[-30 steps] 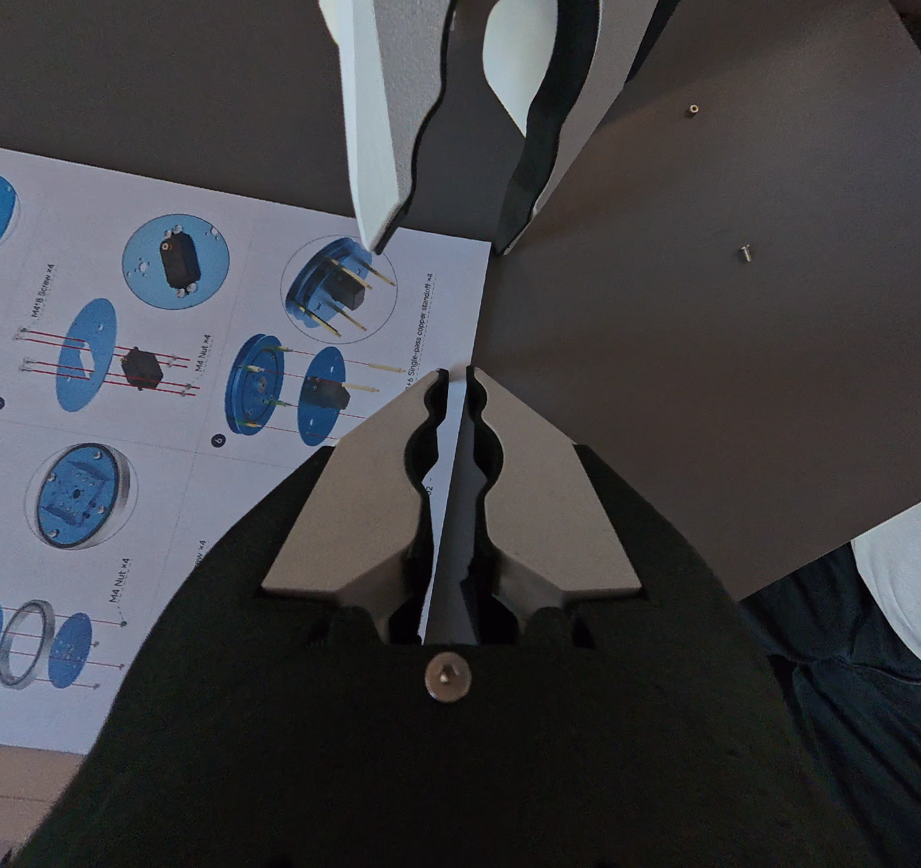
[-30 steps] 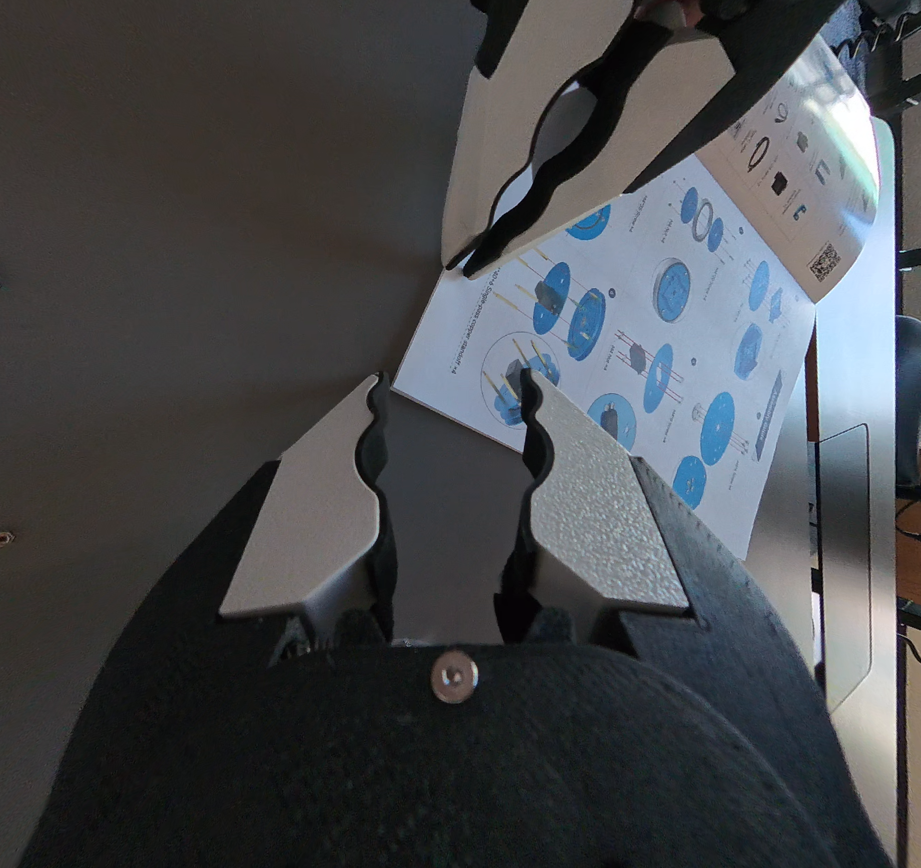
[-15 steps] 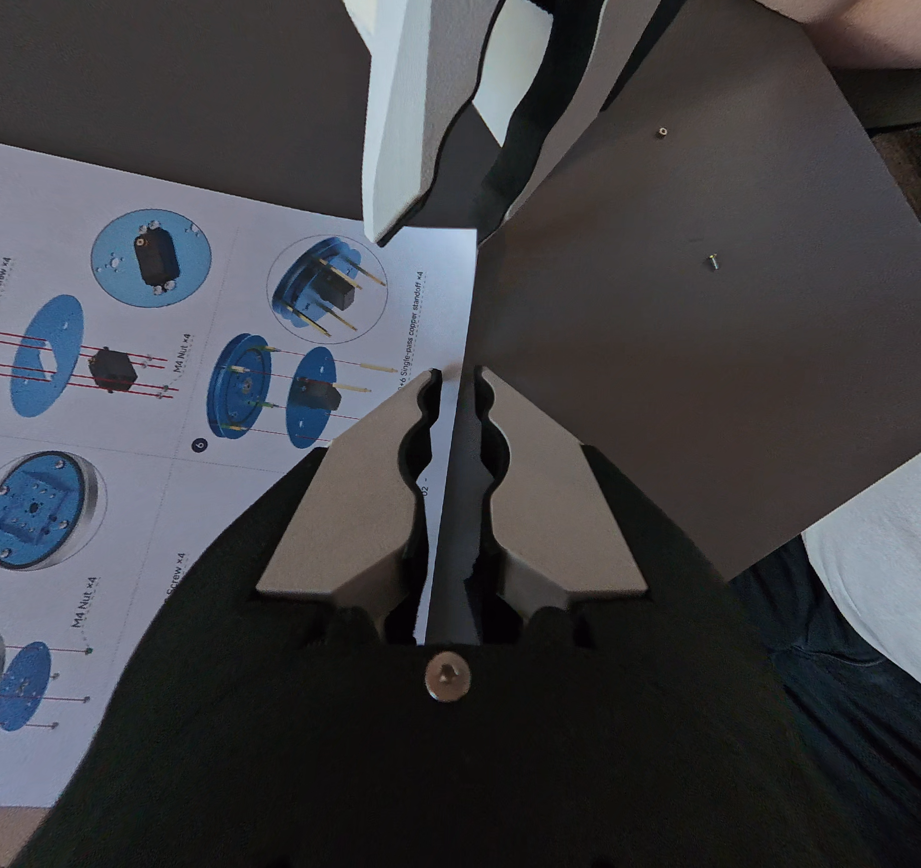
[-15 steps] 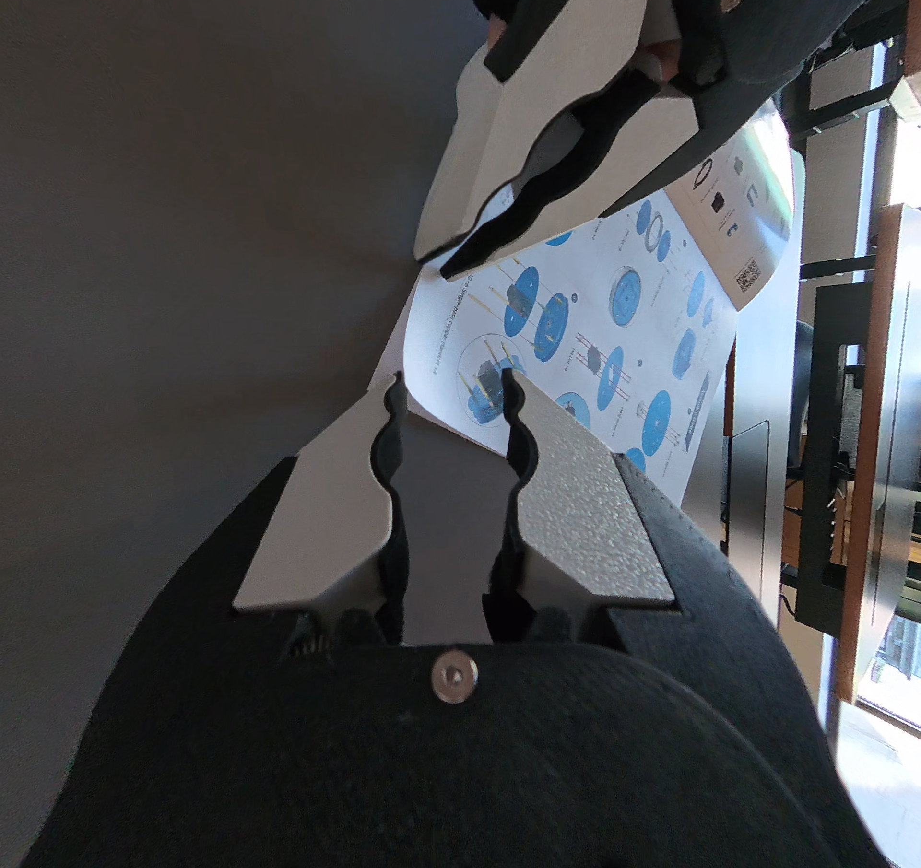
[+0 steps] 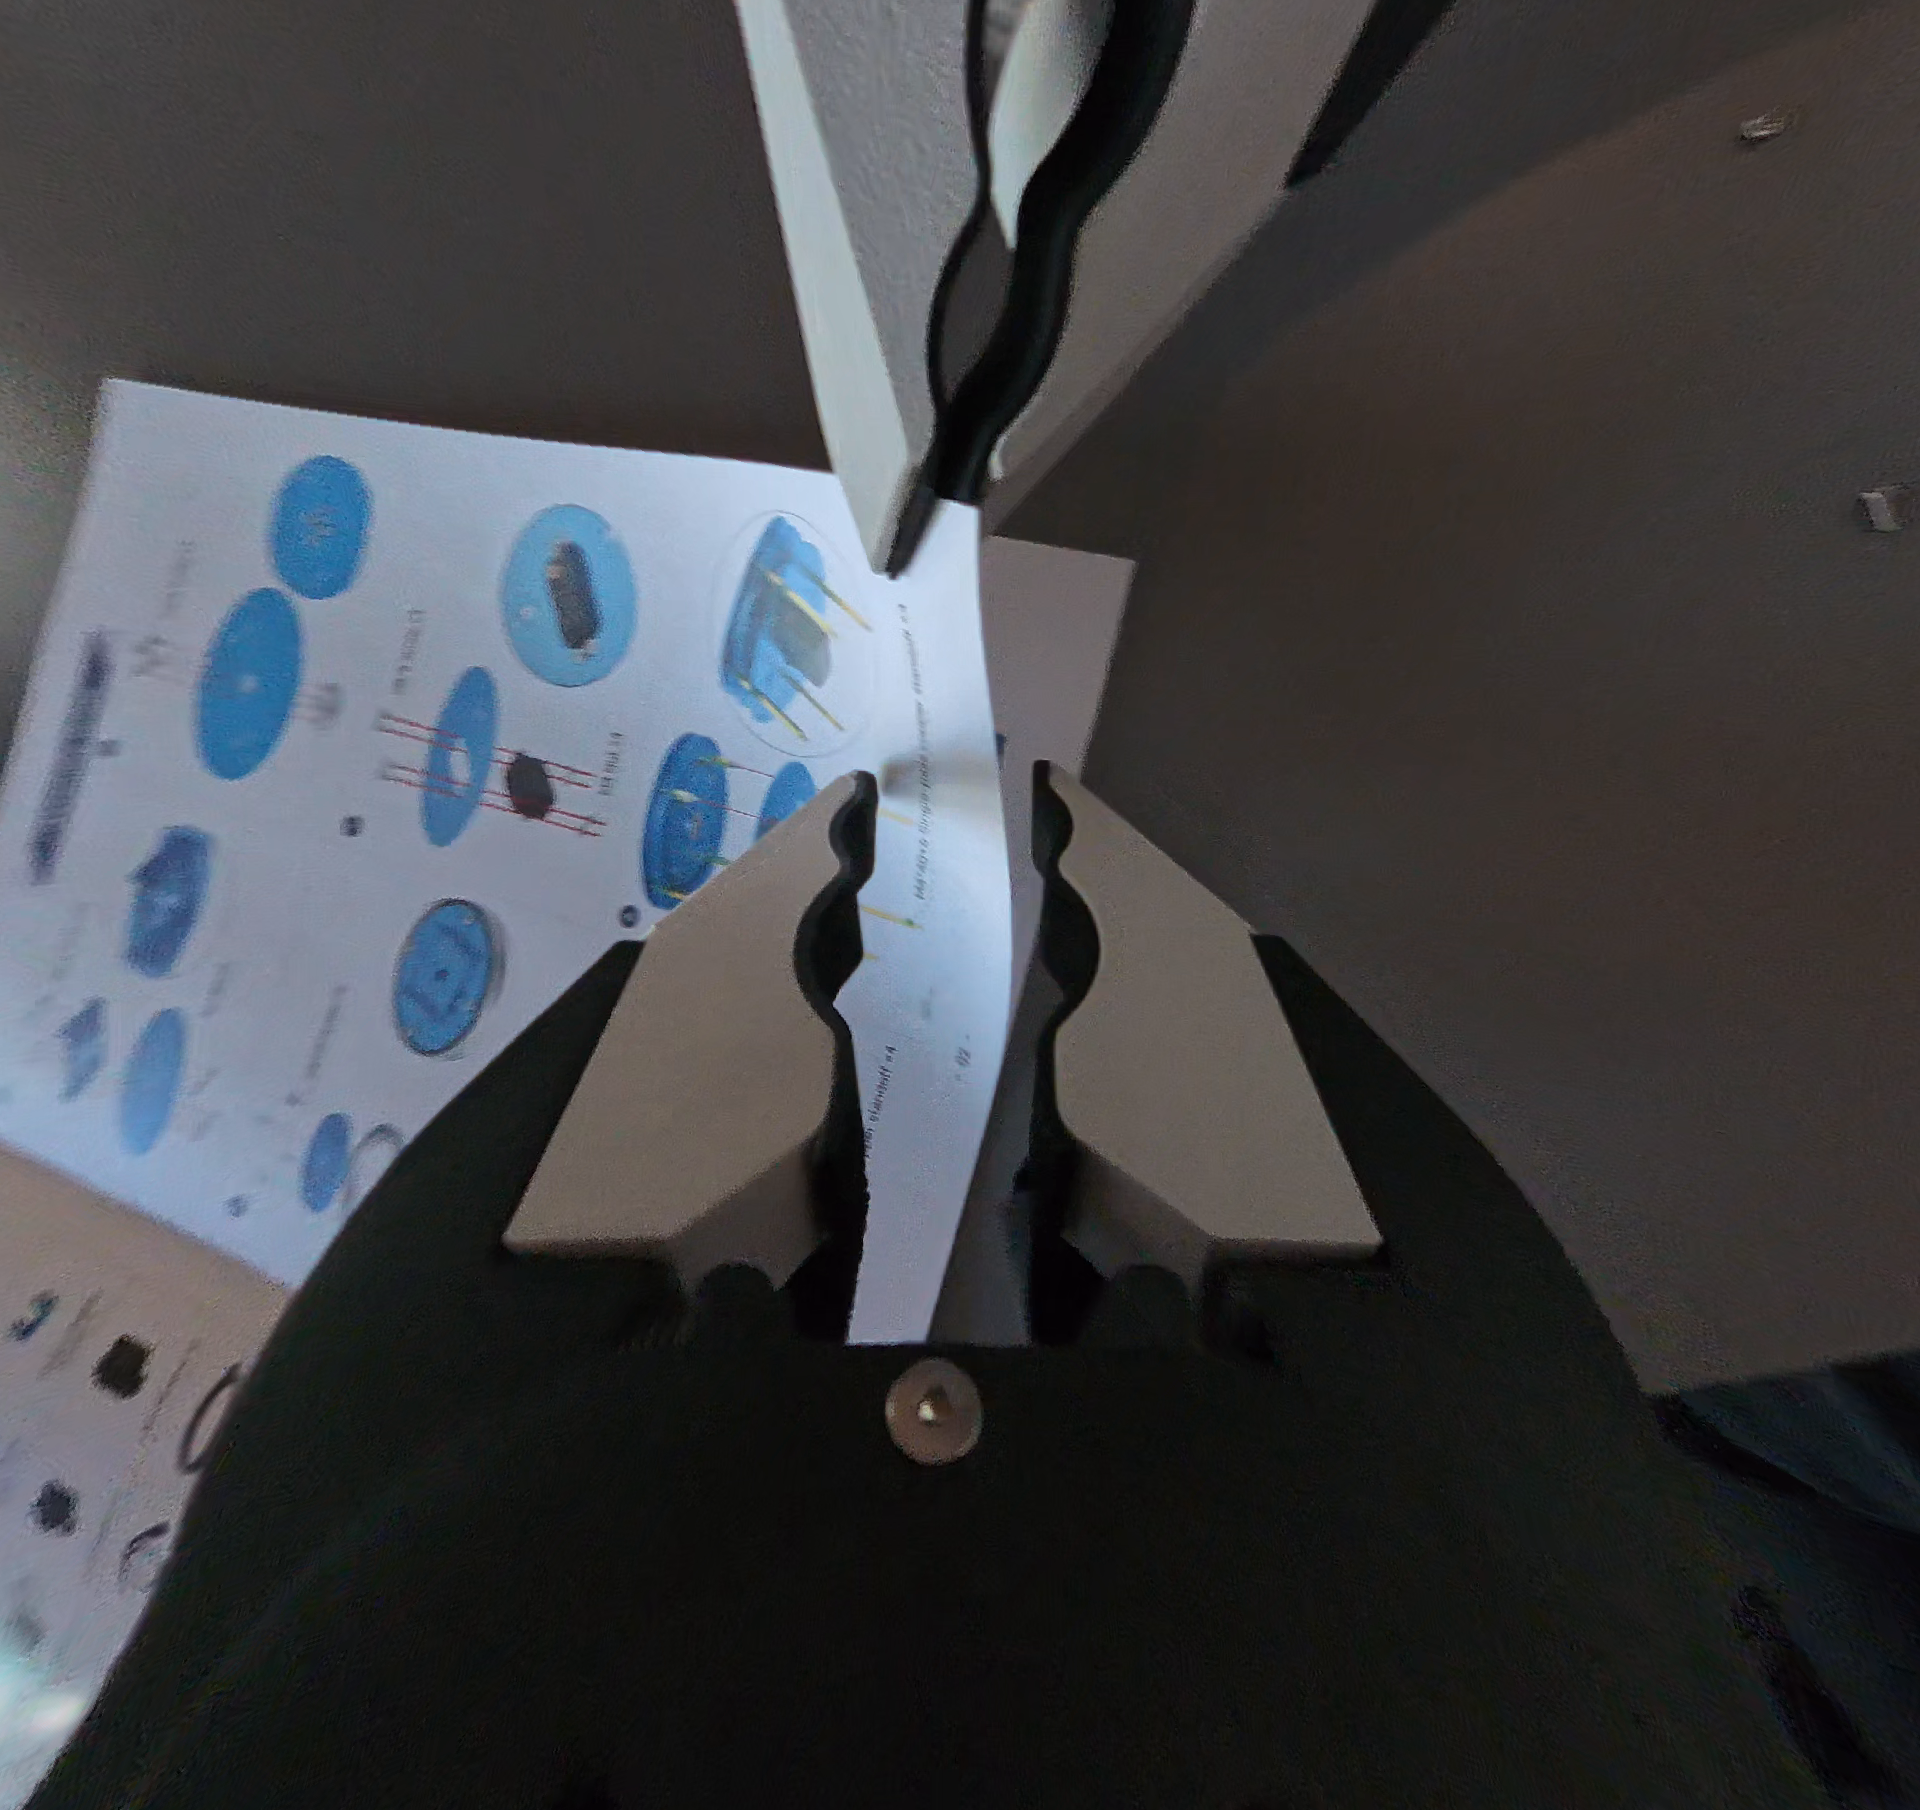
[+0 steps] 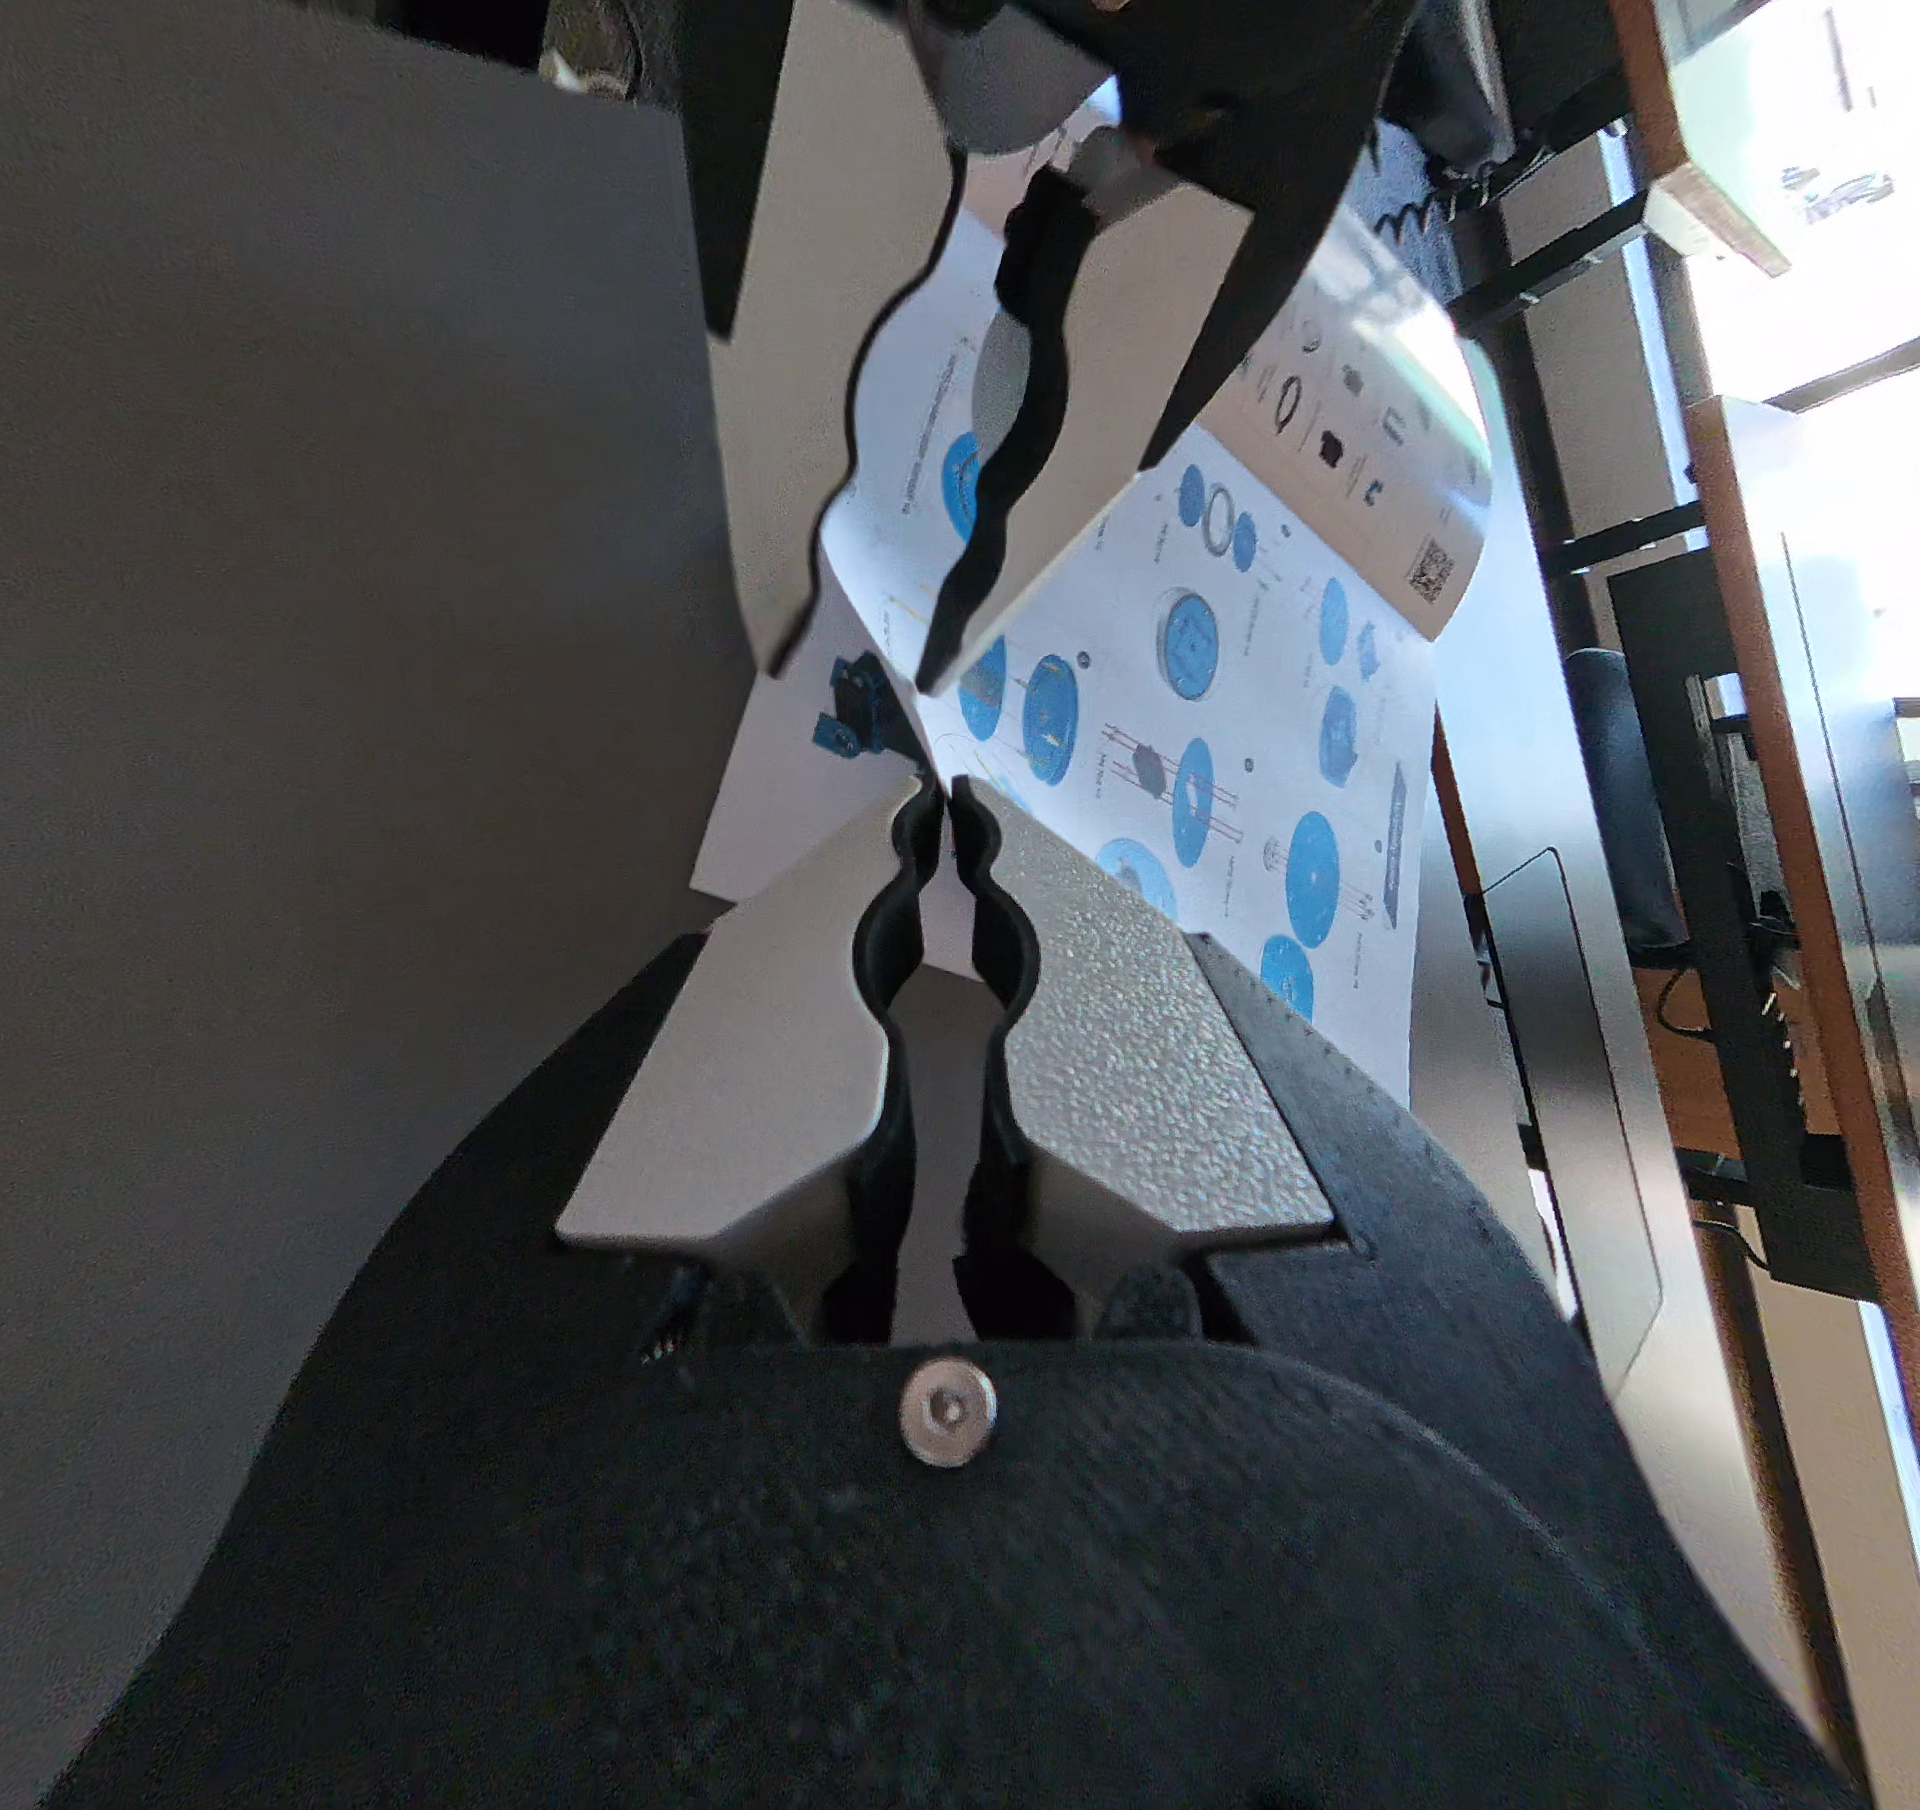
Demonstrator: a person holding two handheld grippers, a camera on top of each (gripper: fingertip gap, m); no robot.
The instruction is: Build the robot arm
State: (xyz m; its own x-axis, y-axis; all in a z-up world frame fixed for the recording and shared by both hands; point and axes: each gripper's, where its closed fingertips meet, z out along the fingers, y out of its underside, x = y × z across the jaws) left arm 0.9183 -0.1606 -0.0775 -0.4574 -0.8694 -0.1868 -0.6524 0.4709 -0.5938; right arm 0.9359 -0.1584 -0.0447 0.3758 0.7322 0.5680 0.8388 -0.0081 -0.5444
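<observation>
A white instruction sheet [image 5: 644,503] with blue part drawings lies on the dark table [image 5: 1455,825]. My right gripper [image 6: 935,796] is shut on the sheet's near corner and holds that edge curled up off the table; it also shows at the top of the left wrist view [image 5: 909,539]. My left gripper [image 5: 951,773] is open, with the lifted edge of the sheet running between its jaws without being pinched. In the right wrist view the left gripper [image 6: 852,674] hangs open just above the sheet [image 6: 1247,752]. A second white page [image 5: 1049,638] shows under the lifted edge.
Two small screws [image 5: 1766,127] [image 5: 1875,510] lie on the table at the right. A silver laptop [image 6: 1548,1085] lies beyond the sheet, with wooden shelving [image 6: 1766,721] and a bright window behind. The table's near right edge meets a person's dark clothing [image 5: 1818,1428]. My two grippers' fingertips are within a few centimetres of each other.
My left gripper has opened and let go of the sheet's edge. My right gripper has closed on the sheet's corner and lifted it. Both have come closer together.
</observation>
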